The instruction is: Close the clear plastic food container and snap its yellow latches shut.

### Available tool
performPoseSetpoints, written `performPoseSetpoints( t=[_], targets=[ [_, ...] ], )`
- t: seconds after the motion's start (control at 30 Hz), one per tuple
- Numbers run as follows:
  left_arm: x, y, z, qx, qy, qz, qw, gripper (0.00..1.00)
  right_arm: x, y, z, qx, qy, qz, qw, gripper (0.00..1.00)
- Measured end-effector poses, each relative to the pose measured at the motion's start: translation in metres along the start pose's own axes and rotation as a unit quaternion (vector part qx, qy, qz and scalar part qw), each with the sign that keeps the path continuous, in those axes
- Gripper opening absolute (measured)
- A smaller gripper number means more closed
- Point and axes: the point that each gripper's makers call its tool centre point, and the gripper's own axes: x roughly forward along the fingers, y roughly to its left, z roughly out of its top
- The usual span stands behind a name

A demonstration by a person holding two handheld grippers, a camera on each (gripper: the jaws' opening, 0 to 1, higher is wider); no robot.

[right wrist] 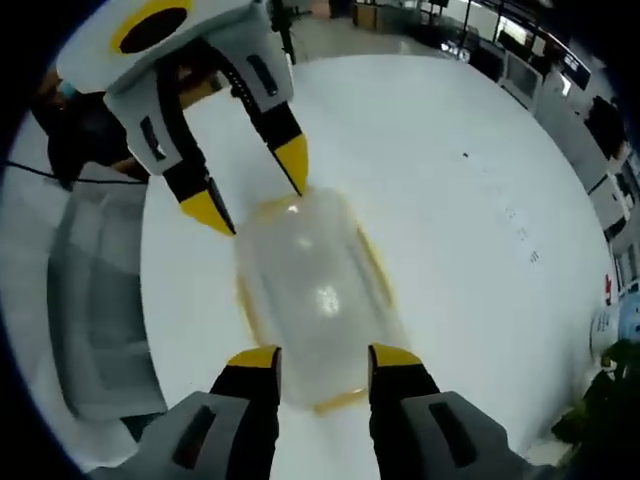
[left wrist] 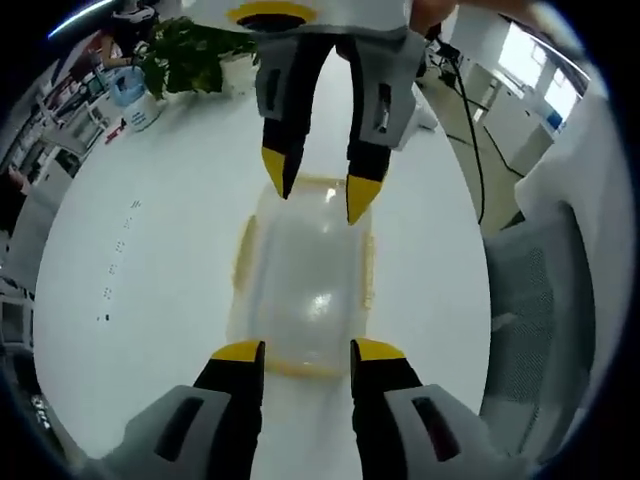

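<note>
A clear plastic food container (left wrist: 305,280) with yellow latches along its edges lies on the white table (left wrist: 150,270), its lid on top. My left gripper (left wrist: 307,350) stands open at the container's near end, a jaw on either side of the yellow end latch (left wrist: 295,366). Opposite it, my right gripper (left wrist: 318,192) comes in from the top, open, tips at the far end. In the right gripper view the container (right wrist: 315,290) lies between my right gripper (right wrist: 325,357), open at its near end, and the left gripper (right wrist: 255,185), open at its far end.
A potted green plant (left wrist: 185,55) and a blue-and-white item (left wrist: 130,90) stand at the table's far left. A grey office chair (left wrist: 535,300) is beside the table on the right, with a black cable (left wrist: 470,130) trailing across the floor. Desks fill the background.
</note>
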Motion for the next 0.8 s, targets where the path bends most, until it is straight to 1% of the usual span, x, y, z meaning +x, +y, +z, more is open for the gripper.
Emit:
performPoseSetpoints(
  t=[0.03,0.13,0.2,0.23,0.4,0.47,0.5,0.57,0.67,0.7,0.8],
  targets=[
    [0.001,0.001,0.004,-0.003,-0.007,0.002,1.0000,0.34,0.000,0.000,0.004,-0.002,-0.008,0.000,1.0000,0.33],
    [0.002,0.001,0.008,-0.002,-0.011,0.004,0.9999,0.34,0.000,0.001,0.009,-0.015,-0.015,0.002,0.9998,0.33],
    [0.003,0.002,0.011,-0.004,-0.018,0.005,0.9998,0.35,0.000,0.002,0.011,-0.015,-0.019,0.004,0.9997,0.33],
    [0.004,0.003,0.015,-0.011,-0.026,0.005,0.9996,0.35,0.001,0.002,0.012,-0.015,-0.020,0.003,0.9997,0.33],
    [0.007,0.002,0.023,-0.008,-0.036,0.008,0.9993,0.35,0.003,0.004,0.016,-0.025,-0.030,0.006,0.9992,0.33],
    [0.008,0.001,0.028,-0.014,-0.044,0.008,0.9989,0.35,0.004,0.005,0.017,-0.023,-0.030,0.006,0.9993,0.33],
    [0.009,0.001,0.029,-0.015,-0.046,0.009,0.9988,0.35,0.006,0.005,0.018,-0.023,-0.032,0.008,0.9992,0.33],
    [0.011,0.001,0.033,-0.015,-0.048,0.011,0.9987,0.35,0.008,0.006,0.020,-0.038,-0.035,0.003,0.9987,0.34],
    [0.012,0.000,0.038,-0.015,-0.055,0.012,0.9983,0.35,0.008,0.009,0.022,-0.035,-0.042,0.009,0.9985,0.34],
    [0.012,-0.001,0.040,-0.013,-0.057,0.012,0.9982,0.35,0.008,0.007,0.022,-0.033,-0.042,0.006,0.9986,0.34],
    [0.013,0.000,0.040,-0.013,-0.058,0.015,0.9981,0.35,0.010,0.007,0.022,-0.034,-0.041,0.007,0.9986,0.34]
  ],
)
